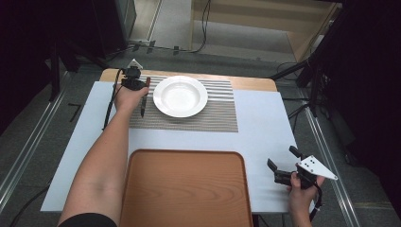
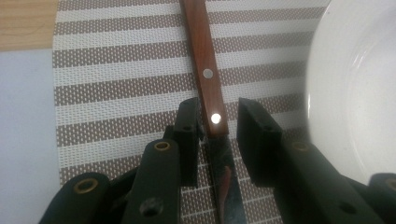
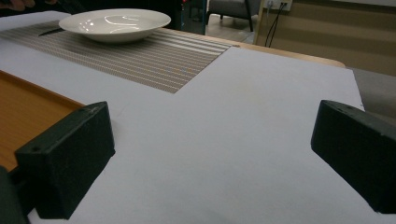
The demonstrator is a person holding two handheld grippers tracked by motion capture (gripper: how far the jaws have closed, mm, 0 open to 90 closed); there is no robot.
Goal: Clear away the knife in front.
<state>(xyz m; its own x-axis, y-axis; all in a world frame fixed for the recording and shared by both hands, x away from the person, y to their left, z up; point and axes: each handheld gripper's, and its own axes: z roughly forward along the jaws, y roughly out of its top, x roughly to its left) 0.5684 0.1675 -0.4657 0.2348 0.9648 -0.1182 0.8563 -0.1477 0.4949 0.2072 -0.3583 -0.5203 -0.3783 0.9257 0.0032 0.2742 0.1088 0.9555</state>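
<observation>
A table knife with a reddish-brown wooden handle (image 2: 208,84) and a dark steel blade is lying flat on the striped woven placemat (image 2: 116,79), just beside the white plate's (image 2: 355,93) left rim. Two bright metal rivets are showing on the handle. In the high view the knife (image 1: 144,97) is lying lengthwise, its handle pointing toward the table's far edge.

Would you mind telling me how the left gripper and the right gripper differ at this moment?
The left gripper has its jaws narrowed around the knife on the striped placemat, with a gap still showing on one side; the right gripper stands wide open with nothing between its jaws. The left sits at the table's far side beside the white plate; the right sits near the person, right of the wooden tray. Both have black jaws.
</observation>
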